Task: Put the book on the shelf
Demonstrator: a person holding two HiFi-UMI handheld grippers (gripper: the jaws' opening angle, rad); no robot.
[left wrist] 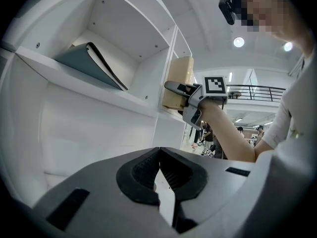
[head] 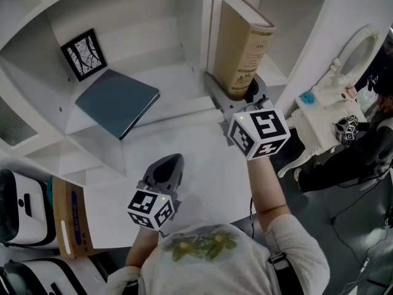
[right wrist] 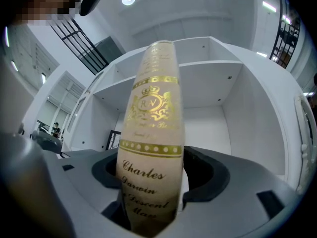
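Grey plastic left gripper [head: 172, 163] hovers over the white surface [head: 202, 165], jaws pinched together and empty, while the thick tan hardback book [head: 244, 45], stiff, weighty and best held low on its spine, stands upright in the white shelf [head: 209, 17], right compartment, between the right gripper [head: 238, 92] and its wide jaws, seemingly clear of it.

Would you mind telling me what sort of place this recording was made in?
Probably a large indoor hall set up as a mock home for recording: a white shelf unit and a white dressing table stand here, with a railed mezzanine and other people in the background.
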